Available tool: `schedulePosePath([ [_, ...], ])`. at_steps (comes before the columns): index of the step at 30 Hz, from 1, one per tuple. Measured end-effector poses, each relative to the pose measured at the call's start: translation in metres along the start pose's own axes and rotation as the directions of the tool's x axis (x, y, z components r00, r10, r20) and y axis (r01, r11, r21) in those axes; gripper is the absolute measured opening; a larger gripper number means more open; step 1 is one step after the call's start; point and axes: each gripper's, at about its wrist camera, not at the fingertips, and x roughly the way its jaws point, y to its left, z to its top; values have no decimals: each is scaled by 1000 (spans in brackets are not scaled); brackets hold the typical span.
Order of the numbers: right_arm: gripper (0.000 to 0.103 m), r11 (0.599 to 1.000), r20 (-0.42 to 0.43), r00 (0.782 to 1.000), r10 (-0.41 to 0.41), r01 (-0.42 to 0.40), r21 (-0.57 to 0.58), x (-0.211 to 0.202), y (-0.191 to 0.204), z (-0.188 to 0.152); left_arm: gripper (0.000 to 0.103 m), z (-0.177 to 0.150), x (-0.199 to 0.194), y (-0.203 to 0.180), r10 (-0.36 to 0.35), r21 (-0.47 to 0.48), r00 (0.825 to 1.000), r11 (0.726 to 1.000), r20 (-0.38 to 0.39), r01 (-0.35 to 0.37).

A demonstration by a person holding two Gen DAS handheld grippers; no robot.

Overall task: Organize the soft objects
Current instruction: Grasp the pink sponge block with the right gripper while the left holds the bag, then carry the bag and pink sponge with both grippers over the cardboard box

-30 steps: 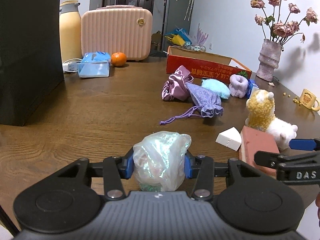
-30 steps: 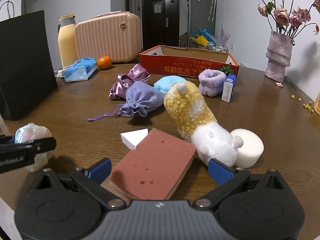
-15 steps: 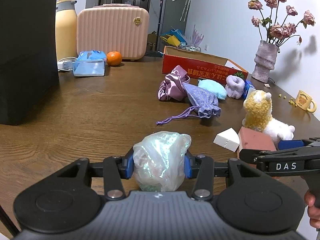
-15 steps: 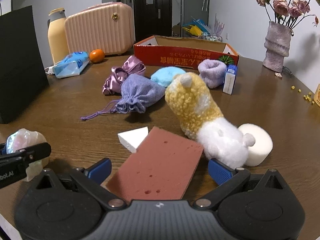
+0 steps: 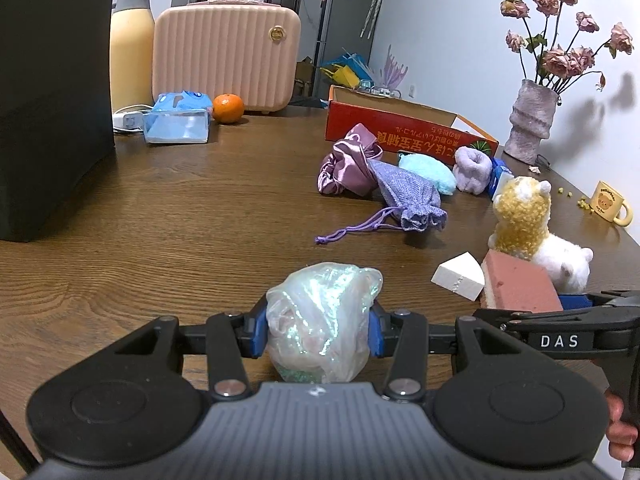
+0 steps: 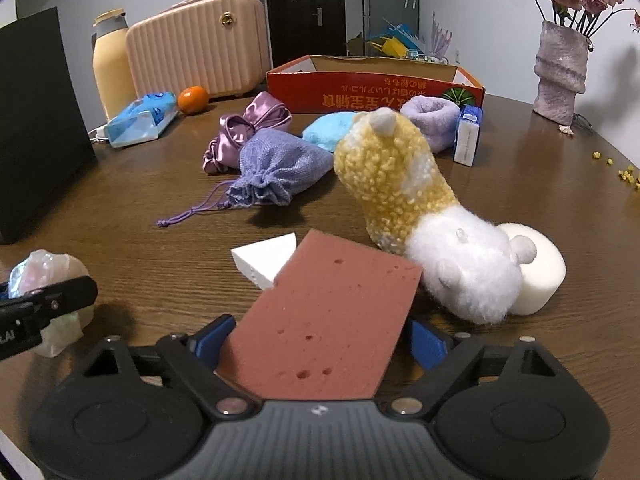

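The left gripper (image 5: 318, 330) was clamped on an iridescent plastic bundle (image 5: 320, 320) — held low over the near edge of the wooden table (image 5: 200, 220). The right gripper (image 6: 320, 344) was closed against both sides of a reddish-brown sponge (image 6: 324, 320), tilted — its far edge just beside a white foam wedge (image 6: 266, 258) and a plush alpaca (image 6: 420, 216).

A home, by the look of it.
Wooden table (image 5: 168, 216), pink suitcase (image 5: 226, 54), vase of dried roses (image 5: 532, 120), fridge (image 5: 348, 28) by the door (image 6: 306, 8).
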Motion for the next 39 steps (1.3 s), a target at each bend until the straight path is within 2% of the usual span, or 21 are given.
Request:
schedulePosePath([
  [10, 84, 999, 38, 999, 35, -36, 6, -11, -11, -4, 46, 2, -1, -4, 0, 6, 1000, 1000, 2, 0],
  [26, 83, 999, 199, 979, 48, -46, -17, -58, -28, 16, 46, 23, -22, -26, -12, 38, 997, 999, 78, 9],
  [39, 83, 999, 245, 969, 47, -44, -14, -59, -50, 38, 46, 46, -19, -46, -16, 53, 994, 999, 110, 10],
])
